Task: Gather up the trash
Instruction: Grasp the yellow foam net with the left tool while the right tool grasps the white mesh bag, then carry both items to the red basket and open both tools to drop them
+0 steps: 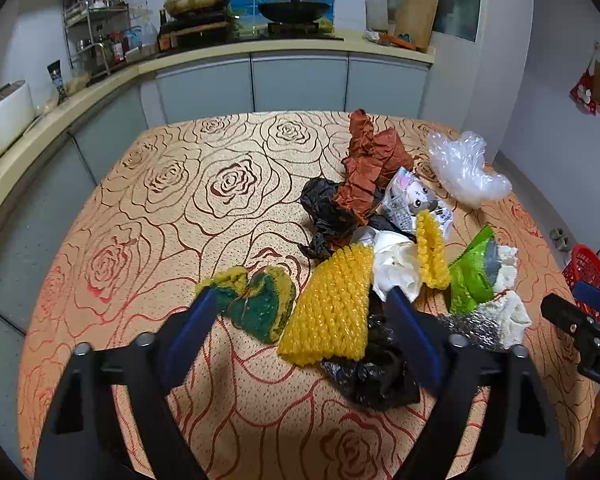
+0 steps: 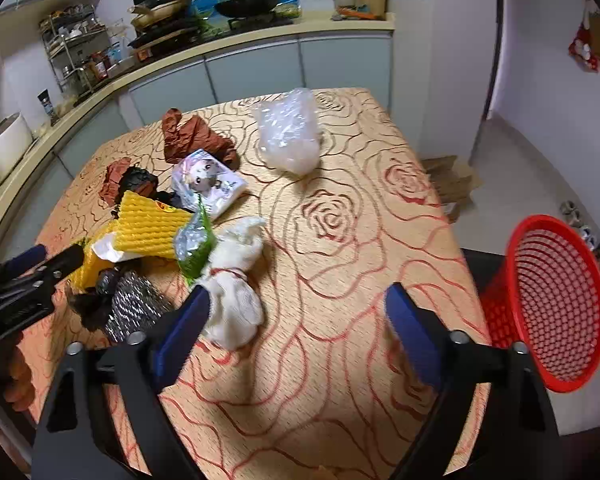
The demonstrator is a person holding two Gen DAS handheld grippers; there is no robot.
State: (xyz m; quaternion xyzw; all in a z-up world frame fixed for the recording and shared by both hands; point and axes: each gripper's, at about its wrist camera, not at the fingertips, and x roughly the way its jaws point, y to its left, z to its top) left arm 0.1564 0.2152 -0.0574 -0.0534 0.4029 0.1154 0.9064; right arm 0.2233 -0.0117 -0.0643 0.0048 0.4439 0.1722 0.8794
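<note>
Seen only from the left wrist: a green-and-yellow sponge (image 1: 260,304) lying apart at the left of the trash pile (image 1: 384,248), a large yellow foam net (image 1: 332,308) beside it, crumpled black plastic (image 1: 372,376) at the near edge of the heap; seen only from the right wrist: the whole red mesh basket (image 2: 556,300) standing off the right edge of the tabletop (image 2: 340,380), mouth tipped toward the camera, plus a broad bare stretch of rose-patterned cloth between pile and basket; from the left wrist only a sliver of that basket (image 1: 588,268) at the far right.

Pile bunched on the left-middle part of the tabletop as viewed by the right wrist; clear plastic bag (image 2: 290,136) well apart toward the far edge; open room along the right and near edges.

Trash mixed: brown crumpled paper (image 1: 372,164), a cartoon-printed packet (image 2: 208,180), green wrapper (image 2: 196,248), white cloth (image 2: 236,304) tied with red string, silver foil (image 2: 134,312).

Left hand-held gripper (image 1: 304,300) released, jaws wide above sponge and foam net, gripping nothing; right hand-held gripper (image 2: 296,300) likewise released, left finger just beside the white cloth, nothing held.
</note>
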